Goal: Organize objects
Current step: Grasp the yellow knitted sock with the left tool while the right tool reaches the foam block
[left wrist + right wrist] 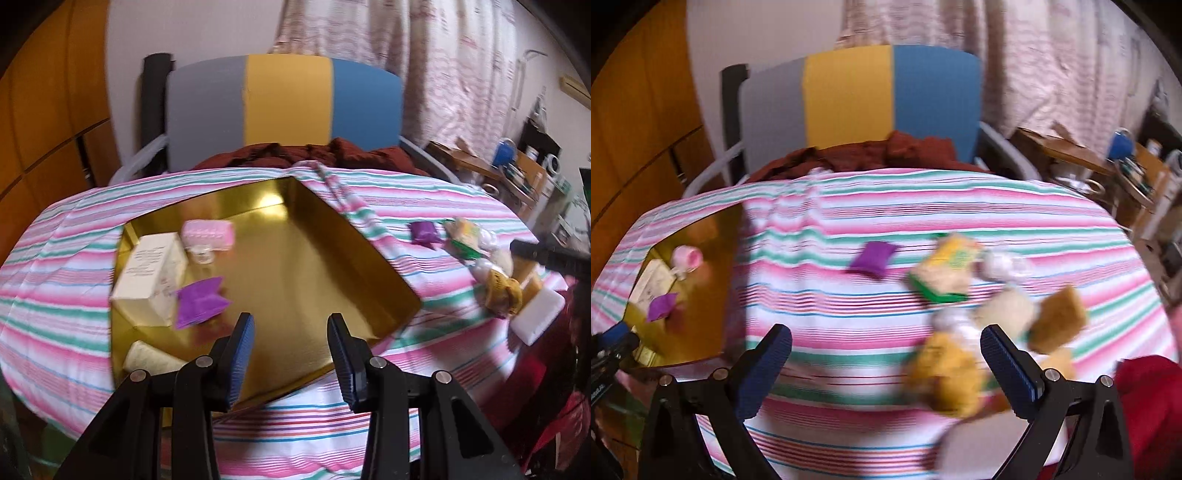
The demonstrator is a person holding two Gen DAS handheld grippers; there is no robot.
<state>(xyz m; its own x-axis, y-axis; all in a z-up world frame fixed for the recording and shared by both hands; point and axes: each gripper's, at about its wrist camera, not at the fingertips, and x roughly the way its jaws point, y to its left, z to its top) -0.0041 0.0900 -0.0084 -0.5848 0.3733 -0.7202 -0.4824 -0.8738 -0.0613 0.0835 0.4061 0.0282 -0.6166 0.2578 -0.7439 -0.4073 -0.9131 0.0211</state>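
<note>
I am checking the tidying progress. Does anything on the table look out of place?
Yes. One purple packet lies alone on the striped cloth, outside the gold box, whereas a similar purple packet is already inside it.

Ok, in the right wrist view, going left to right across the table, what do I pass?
Gold box with a purple packet inside → purple packet on the striped cloth → green-edged snack pack → brown packet.
</note>
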